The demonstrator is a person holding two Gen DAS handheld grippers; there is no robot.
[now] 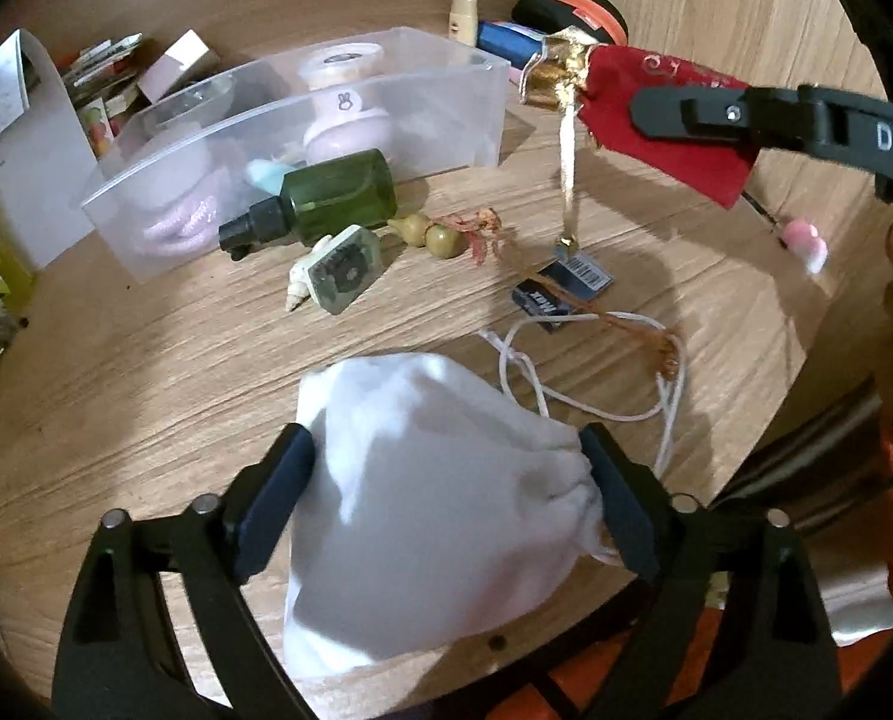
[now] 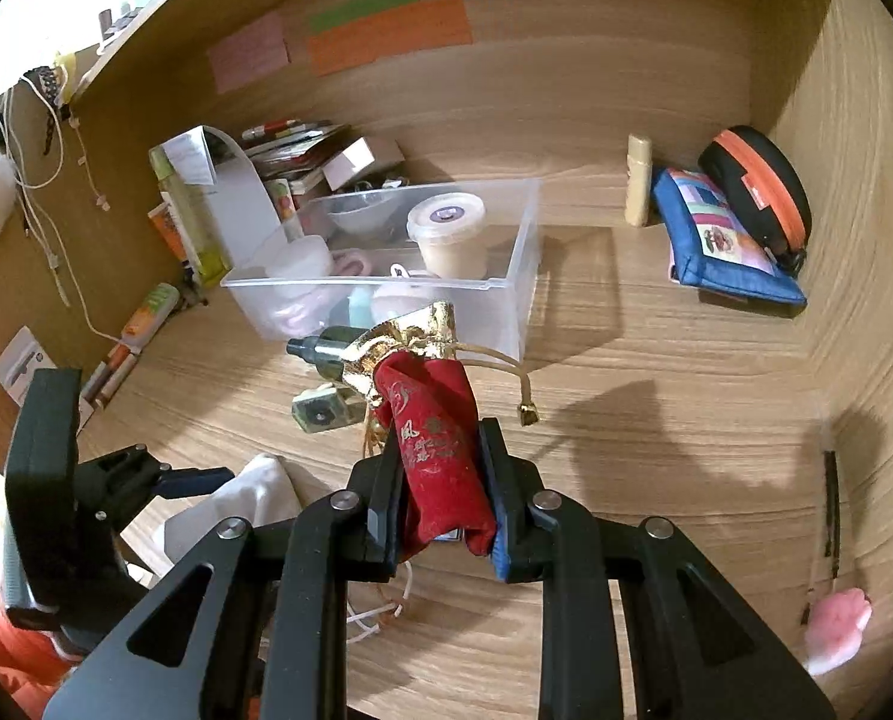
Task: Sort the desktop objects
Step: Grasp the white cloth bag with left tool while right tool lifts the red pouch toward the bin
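Left tongs (image 1: 446, 498): jaws set wide against both flanks of a white cloth drawstring pouch (image 1: 440, 504), which sits on the wood-grain surface (image 1: 146, 360) near its front edge; its white cord (image 1: 566, 396) trails loose to the right.

Right tongs (image 2: 440, 492): closed on a red velvet drawstring pouch with gold-foil neck (image 2: 440, 450), held clear above the surface; a gold ribbon with a metal tip (image 2: 527, 414) hangs from the neck.

Clear plastic bin (image 1: 386, 102): stands toward the back of the surface; holds a cream lidded tub (image 2: 446, 234), a small clear bowl (image 2: 362, 210) and pale pink items (image 1: 344, 132).

Dark green plastic bottle with black pump top (image 1: 320, 198): lying on its side just in front of the bin.

Pale green square trinket (image 1: 344, 270), small seashell (image 1: 302, 288), tan gourd charm with red tassel (image 1: 440, 234): near the bottle.

Barcode tags (image 1: 566, 288): flat on the surface, mid-right.

Blue patchwork zip pouch (image 2: 728, 240) and black case with orange zip (image 2: 758, 192): back right corner, touching.

Pink-tipped stick (image 2: 836, 624): far right.
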